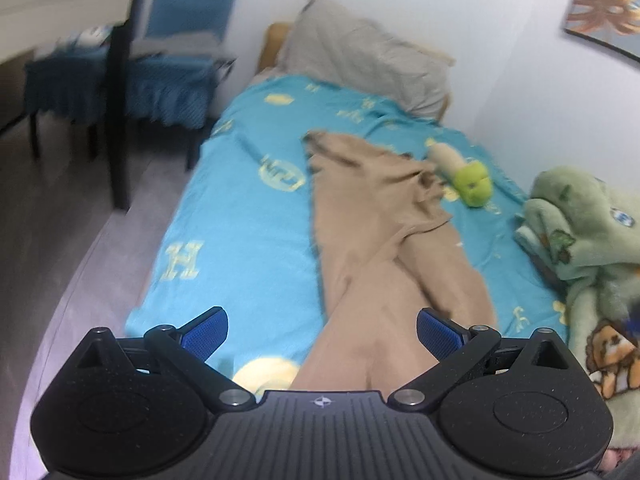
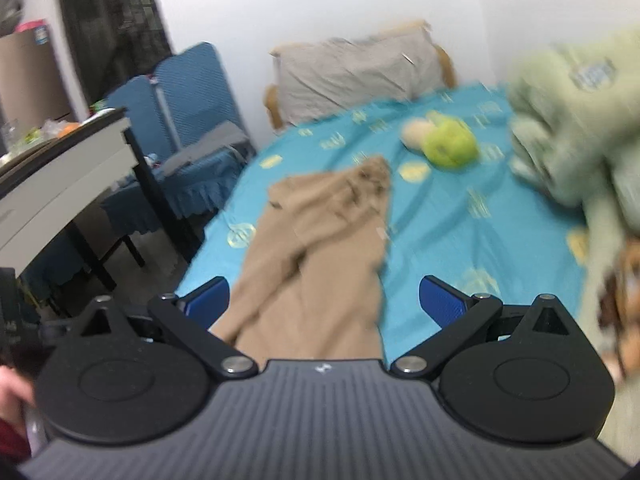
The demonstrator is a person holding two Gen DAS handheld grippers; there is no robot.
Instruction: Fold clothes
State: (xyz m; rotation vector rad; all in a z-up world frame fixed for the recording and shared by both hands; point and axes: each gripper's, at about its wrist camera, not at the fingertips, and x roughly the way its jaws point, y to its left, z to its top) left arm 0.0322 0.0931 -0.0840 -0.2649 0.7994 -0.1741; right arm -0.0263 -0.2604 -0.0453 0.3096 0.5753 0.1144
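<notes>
Only tan trousers [image 1: 384,240] on bed [image 1: 224,216]

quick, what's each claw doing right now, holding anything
Left claw: open, holding nothing; tan garment lies beyond it.
Right claw: open wide, holding nothing.

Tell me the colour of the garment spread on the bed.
The garment is plain tan, a light brown with no pattern. It shows best in the left wrist view.

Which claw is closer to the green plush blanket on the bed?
Neither clearly. The green plush blanket lies to the right of both the left claw and the right claw, touching neither; both are open.
</notes>
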